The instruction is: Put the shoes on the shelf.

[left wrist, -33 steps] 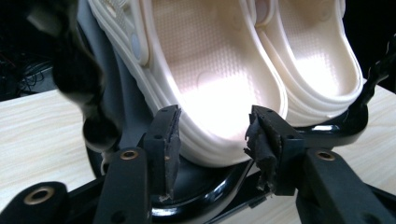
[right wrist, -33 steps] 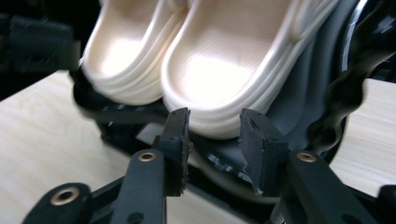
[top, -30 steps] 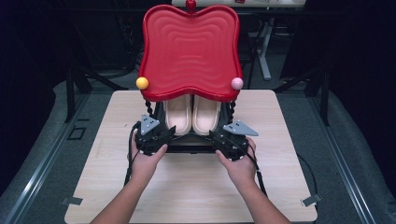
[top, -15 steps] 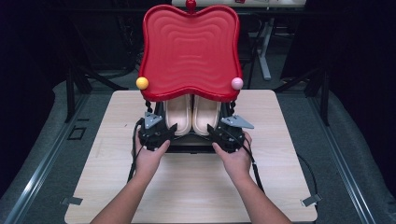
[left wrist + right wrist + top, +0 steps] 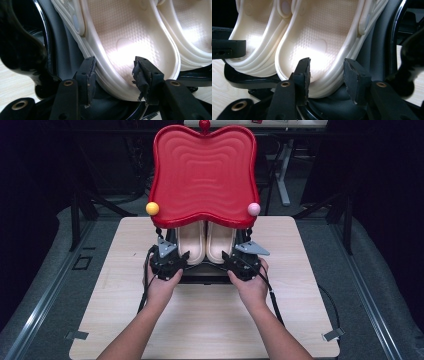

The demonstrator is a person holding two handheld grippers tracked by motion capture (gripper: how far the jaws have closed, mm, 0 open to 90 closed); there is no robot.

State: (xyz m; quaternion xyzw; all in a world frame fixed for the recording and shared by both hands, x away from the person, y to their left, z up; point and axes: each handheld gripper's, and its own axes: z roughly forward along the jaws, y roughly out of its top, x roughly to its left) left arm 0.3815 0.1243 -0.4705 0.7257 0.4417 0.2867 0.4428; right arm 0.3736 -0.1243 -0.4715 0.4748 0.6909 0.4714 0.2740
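On the counter [image 5: 210, 320], high view: a black case with a raised red lid [image 5: 204, 175] holds two cream clogs side by side. The left gripper [image 5: 172, 261] and right gripper [image 5: 235, 262] sit at the heels.

Left gripper view: the fingers [image 5: 87, 75] straddle the left clog [image 5: 120, 45] heel rim, one outside, one [image 5: 143, 75] inside; jaws wide, just been closing, no firm pinch seen.

Right gripper view: the fingers [image 5: 303, 72] bracket the right clog [image 5: 319, 37] heel, likewise just been closing, gap visible.

Judged step: taking hold of the clogs. Next: squeeze both rims, then lift together.
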